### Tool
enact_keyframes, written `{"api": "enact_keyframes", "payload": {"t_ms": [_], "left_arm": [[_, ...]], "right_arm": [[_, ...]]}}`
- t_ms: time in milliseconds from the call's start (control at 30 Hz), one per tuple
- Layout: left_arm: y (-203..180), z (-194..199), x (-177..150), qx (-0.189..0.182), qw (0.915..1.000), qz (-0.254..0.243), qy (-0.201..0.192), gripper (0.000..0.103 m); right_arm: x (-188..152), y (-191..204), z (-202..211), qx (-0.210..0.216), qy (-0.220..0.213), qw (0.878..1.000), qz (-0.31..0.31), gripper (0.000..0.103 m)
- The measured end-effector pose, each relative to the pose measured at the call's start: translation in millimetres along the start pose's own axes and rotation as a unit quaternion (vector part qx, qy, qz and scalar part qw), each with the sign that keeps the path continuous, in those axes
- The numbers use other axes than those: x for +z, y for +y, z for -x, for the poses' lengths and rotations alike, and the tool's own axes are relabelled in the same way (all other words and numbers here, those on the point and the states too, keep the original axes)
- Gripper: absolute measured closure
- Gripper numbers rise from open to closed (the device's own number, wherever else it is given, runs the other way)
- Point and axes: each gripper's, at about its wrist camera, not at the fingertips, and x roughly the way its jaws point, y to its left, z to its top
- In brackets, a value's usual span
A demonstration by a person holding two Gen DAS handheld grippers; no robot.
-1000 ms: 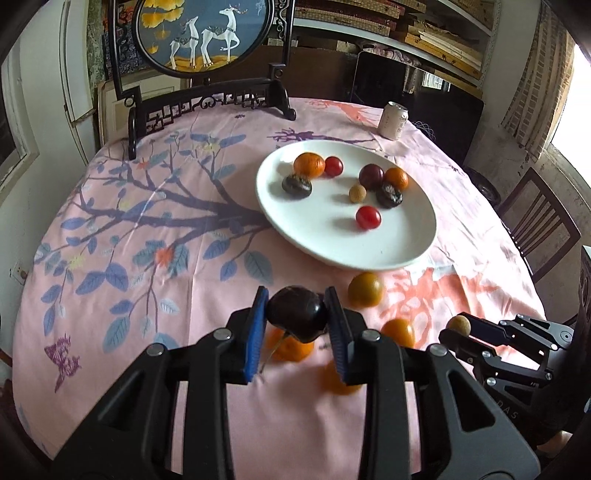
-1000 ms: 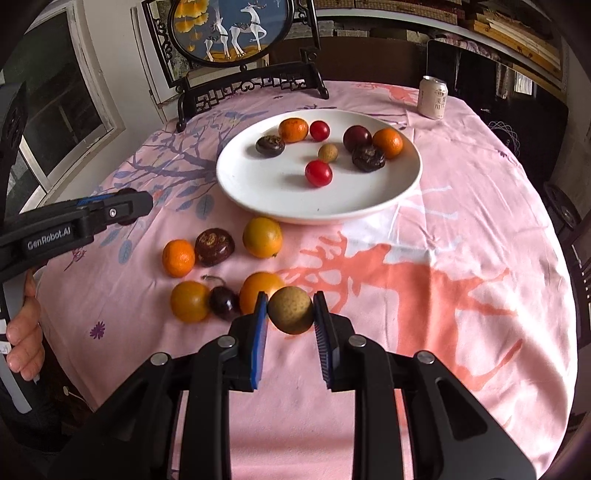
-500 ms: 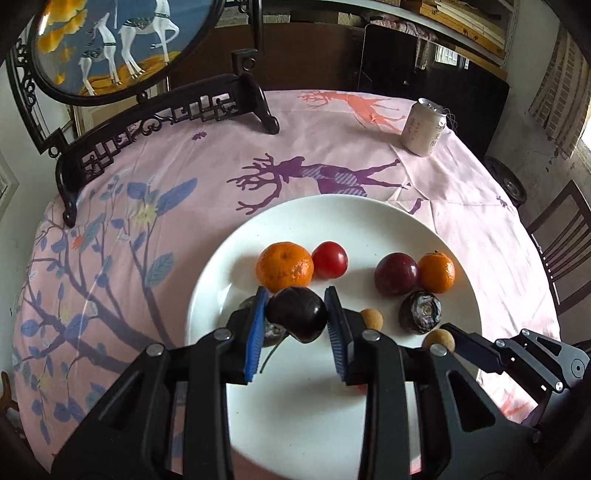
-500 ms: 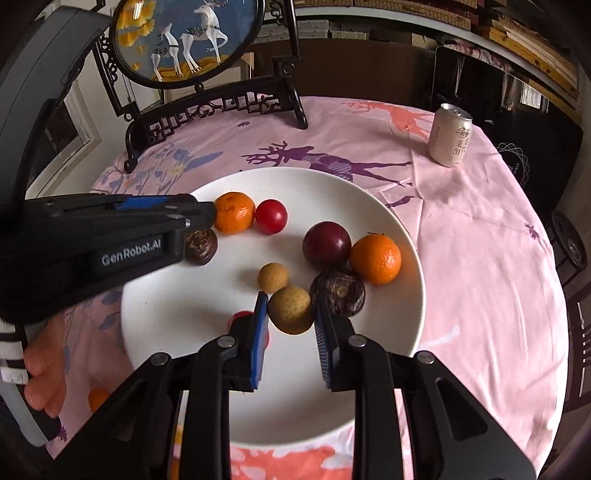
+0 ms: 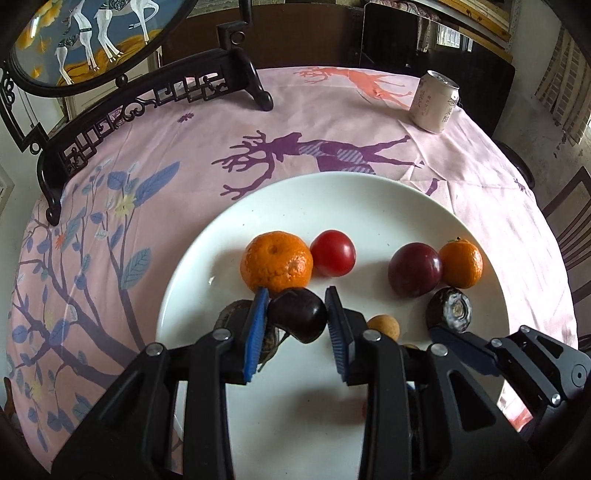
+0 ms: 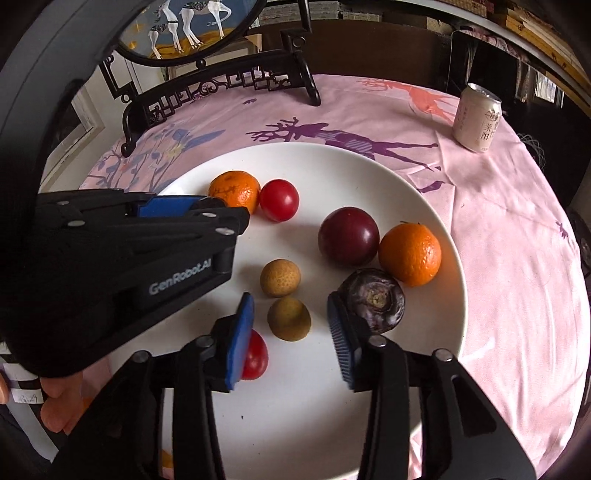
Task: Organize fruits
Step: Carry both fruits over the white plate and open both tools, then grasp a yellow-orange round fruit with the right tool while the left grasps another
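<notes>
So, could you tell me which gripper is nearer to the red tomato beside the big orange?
Left. The left gripper sits just below the tomato; the right gripper is further back, around a small brown fruit.

A lived-in home dining room: a round table under a pink tablecloth [image 5: 155,155] printed with deer and branching leaves, a white plate [image 5: 369,199] of mixed fruit directly ahead of the tool. Beyond the plate to the left stands a carved dark wooden stand [image 5: 147,107] holding a round embroidered deer screen [image 5: 85,33]; a drink can [image 5: 435,107] sits at the far right. A wooden dining chair [image 5: 572,236] is pulled up at the right, with cluttered shelves [image 6: 524,22] behind
</notes>
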Motion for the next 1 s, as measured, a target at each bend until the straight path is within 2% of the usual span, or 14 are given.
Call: {"api": "enact_keyframes", "payload": {"t_ms": [67, 133, 267, 367, 533, 600, 667, 733, 767, 800, 1000], "left_arm": [[0.1, 2.8, -0.8, -0.001, 1.0000, -0.001, -0.001, 0.066], [1.5, 9.9, -2.6, -0.002, 1.0000, -0.001, -0.007, 0.063], [11.9, 36.1, -13.1, -0.019, 0.9995, 0.008, -0.024, 0.061], [24.9, 67.3, -33.9, -0.030, 0.9984, 0.016, -0.045, 0.059], [53.0, 130.3, -99.9, -0.005, 0.9942, 0.036, -0.102, 0.052], [61.7, 151.2, -131.1, 0.015, 0.9910, 0.042, -0.127, 0.049], [68.2, 164.3, -163.2, 0.032, 0.9885, 0.049, -0.139, 0.049], [73.0, 168.2, -190.9, 0.034, 0.9889, 0.057, -0.133, 0.047], [74.7, 168.0, -203.1, 0.026, 0.9900, 0.062, -0.124, 0.037], [75.6, 167.6, -213.0, 0.018, 0.9909, 0.064, -0.117, 0.032], [62.8, 170.0, -249.7, 0.009, 0.9936, 0.027, -0.109, 0.019]], "right_arm": [[-6.9, 7.7, 13.7, -0.028, -0.010, 0.999, 0.026, 0.051], [-18.5, 12.3, 28.6, -0.037, -0.009, 0.999, 0.039, 0.051], [-50.8, 11.6, 65.9, -0.018, -0.017, 1.000, 0.010, 0.050], [-78.4, 11.7, 95.9, -0.001, -0.032, 0.999, -0.016, 0.050], [-123.8, 17.9, 136.1, 0.003, -0.067, 0.997, -0.048, 0.045], [-136.8, 21.1, 144.5, 0.011, -0.072, 0.996, -0.059, 0.041], [-145.0, 27.2, 147.1, 0.013, -0.069, 0.996, -0.061, 0.041], [-147.5, 33.0, 145.1, 0.013, -0.061, 0.996, -0.058, 0.041], [-148.6, 36.7, 143.7, 0.013, -0.057, 0.997, -0.055, 0.041], [-150.1, 40.2, 143.2, 0.012, -0.054, 0.997, -0.051, 0.041], [-156.3, 63.5, 137.1, -0.004, -0.044, 0.999, -0.024, 0.041]]}}
